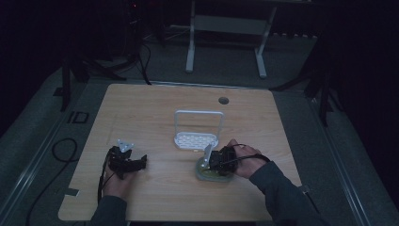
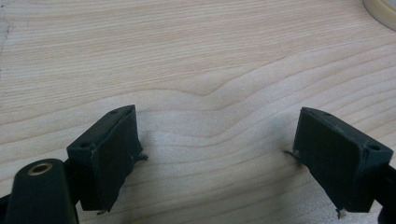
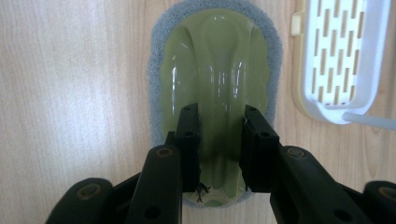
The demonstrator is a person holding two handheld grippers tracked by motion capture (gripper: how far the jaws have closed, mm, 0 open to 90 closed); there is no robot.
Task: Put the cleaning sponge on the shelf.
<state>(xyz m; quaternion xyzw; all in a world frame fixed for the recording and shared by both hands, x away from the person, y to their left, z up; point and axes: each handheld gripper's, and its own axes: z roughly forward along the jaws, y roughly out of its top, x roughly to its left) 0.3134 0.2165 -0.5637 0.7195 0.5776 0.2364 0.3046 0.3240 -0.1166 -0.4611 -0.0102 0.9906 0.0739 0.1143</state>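
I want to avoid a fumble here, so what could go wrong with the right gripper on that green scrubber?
1. The right gripper pinches only the smooth raised ridge of the green scrubber near one end, so the glossy plastic might slip out or tip when lifted.
2. The white slotted rack lies close beside it; a swing that way could knock it.
3. The left gripper rests open over bare table, too far off to steady anything.

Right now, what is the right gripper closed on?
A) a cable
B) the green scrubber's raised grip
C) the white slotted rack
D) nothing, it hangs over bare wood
B: in the right gripper view the right gripper clamps the central ridge of the green scrubber, with the white rack apart beside it.
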